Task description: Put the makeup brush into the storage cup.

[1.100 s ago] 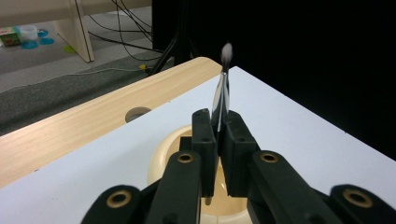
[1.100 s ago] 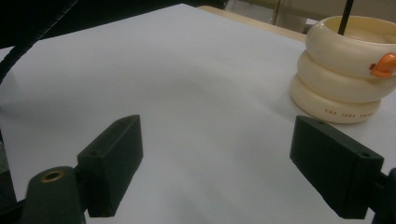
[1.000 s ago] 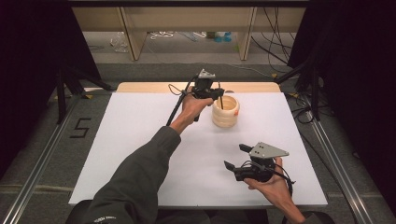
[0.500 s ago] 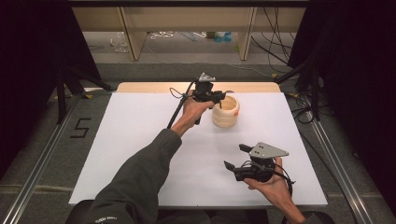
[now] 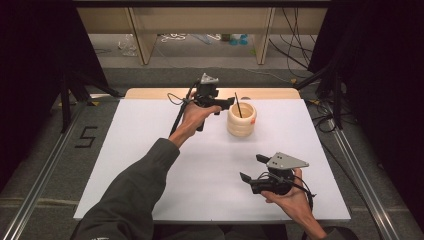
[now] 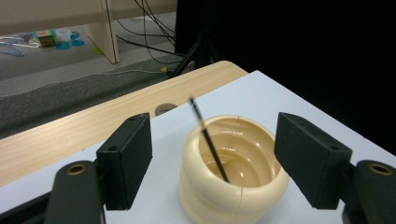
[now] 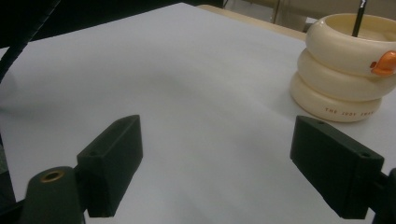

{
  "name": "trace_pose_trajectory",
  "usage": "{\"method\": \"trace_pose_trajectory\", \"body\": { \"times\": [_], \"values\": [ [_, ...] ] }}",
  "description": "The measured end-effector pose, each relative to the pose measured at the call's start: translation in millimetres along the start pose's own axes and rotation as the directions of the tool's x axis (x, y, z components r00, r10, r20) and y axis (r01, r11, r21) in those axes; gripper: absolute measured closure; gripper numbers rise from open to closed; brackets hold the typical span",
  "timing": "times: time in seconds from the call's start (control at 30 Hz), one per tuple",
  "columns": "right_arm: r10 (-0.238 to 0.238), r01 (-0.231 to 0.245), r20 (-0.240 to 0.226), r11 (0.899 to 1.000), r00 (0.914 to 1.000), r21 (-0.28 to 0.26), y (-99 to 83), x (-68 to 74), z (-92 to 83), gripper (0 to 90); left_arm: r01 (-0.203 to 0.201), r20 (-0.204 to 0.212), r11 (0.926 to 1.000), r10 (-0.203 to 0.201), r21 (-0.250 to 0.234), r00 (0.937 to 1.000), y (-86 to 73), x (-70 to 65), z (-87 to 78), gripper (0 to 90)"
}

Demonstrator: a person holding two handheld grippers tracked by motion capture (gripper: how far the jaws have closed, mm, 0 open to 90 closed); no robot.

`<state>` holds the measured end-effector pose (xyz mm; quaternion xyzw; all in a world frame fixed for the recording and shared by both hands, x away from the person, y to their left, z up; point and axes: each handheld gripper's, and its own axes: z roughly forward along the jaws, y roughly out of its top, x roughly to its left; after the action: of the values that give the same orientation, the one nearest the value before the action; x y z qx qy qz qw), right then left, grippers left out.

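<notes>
A cream ringed cup [image 5: 241, 124] stands at the back middle of the white table top [image 5: 150, 165], with a thin black stick [image 5: 238, 105] leaning inside it. My left gripper [image 5: 227, 103] hovers just left of the cup. Its jaws have just been opening and now stand wide, with nothing pressed between them. In the left gripper view the cup [image 6: 233, 191] and stick [image 6: 208, 140] lie ahead of the gripper [image 6: 215, 154], clear of both pads. My right gripper [image 5: 251, 168] rests open near the front right, holding nothing. Its own view shows the cup [image 7: 343, 70] farther off past the gripper [image 7: 224, 154].
A wooden strip [image 5: 150, 93] borders the table's far edge. Beyond it are shelf legs [image 5: 142, 40] and cables on the floor. Black stands and curtains flank both sides. The cup carries an orange mark [image 7: 384, 63].
The left gripper has opened and drawn back left from above the cup. The black stick now stands free in the cup. The right hand has not moved.
</notes>
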<state>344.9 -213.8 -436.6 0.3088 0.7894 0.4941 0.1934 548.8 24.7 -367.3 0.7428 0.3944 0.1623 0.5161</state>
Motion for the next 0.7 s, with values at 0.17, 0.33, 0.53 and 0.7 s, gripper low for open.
{"method": "trace_pose_trajectory", "body": {
  "times": [0.17,0.33,0.53,0.7],
  "values": [
    [0.003,-0.003,0.005,1.000,1.0000,-0.003,0.0,-0.1,-0.5,17.8,0.009,0.012,1.0000,-0.009,0.003,0.9999,-5.5,3.1,-13.6,24.8],
    [0.008,-0.008,0.013,1.000,0.9999,-0.010,0.3,-1.1,-1.6,17.7,0.016,0.040,0.9998,-0.015,-0.009,0.9991,-13.4,1.7,-31.7,21.6],
    [0.022,-0.022,0.014,0.999,0.9997,-0.024,0.7,-2.8,-2.5,17.6,0.034,0.061,0.9985,-0.032,-0.043,0.9976,-23.7,-0.3,-59.6,18.5],
    [0.028,-0.027,0.018,0.999,0.9995,-0.023,0.8,-3.1,-2.4,17.6,0.023,0.070,0.9977,-0.019,-0.064,0.9973,-34.0,-3.1,-79.2,16.9]
  ]
}}
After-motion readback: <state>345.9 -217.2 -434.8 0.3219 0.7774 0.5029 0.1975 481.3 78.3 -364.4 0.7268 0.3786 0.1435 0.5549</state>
